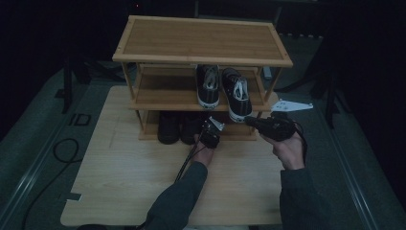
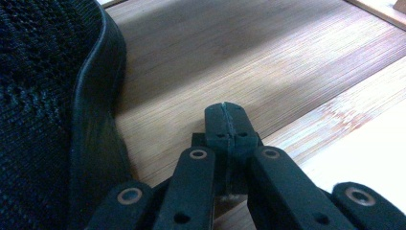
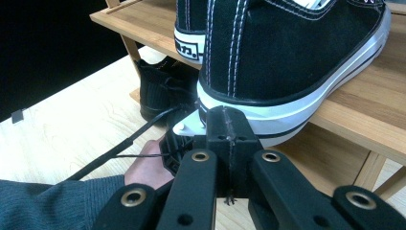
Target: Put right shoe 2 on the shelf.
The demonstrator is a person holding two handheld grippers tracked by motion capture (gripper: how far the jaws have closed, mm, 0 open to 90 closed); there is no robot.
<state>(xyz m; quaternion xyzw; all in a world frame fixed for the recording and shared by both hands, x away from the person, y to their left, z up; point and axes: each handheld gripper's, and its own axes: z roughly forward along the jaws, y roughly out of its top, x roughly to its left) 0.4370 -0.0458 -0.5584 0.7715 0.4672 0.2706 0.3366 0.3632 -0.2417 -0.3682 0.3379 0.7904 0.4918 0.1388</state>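
Note:
A pair of black canvas sneakers with white soles [image 1: 208, 86] [image 1: 237, 93] stands on the middle shelf of a bamboo shoe rack [image 1: 201, 38]. My right gripper [image 1: 248, 120] [image 3: 227, 117] is shut and empty, its tips right at the white heel of the right sneaker [image 3: 287, 48]; whether they touch is unclear. Two dark shoes [image 1: 168, 127] sit on the bottom shelf. My left gripper [image 1: 205, 126] [image 2: 226, 112] is shut and empty, low over the bottom shelf board [image 2: 239, 62], just right of a black mesh shoe [image 2: 43, 120].
The rack stands at the back of a light wooden table [image 1: 124, 177]. Its top shelf is bare. The left hand [image 3: 148, 167] and its cable lie below the right gripper. Rack posts [image 1: 128, 81] flank the shelves. A cable loops on the floor [image 1: 64, 148] at left.

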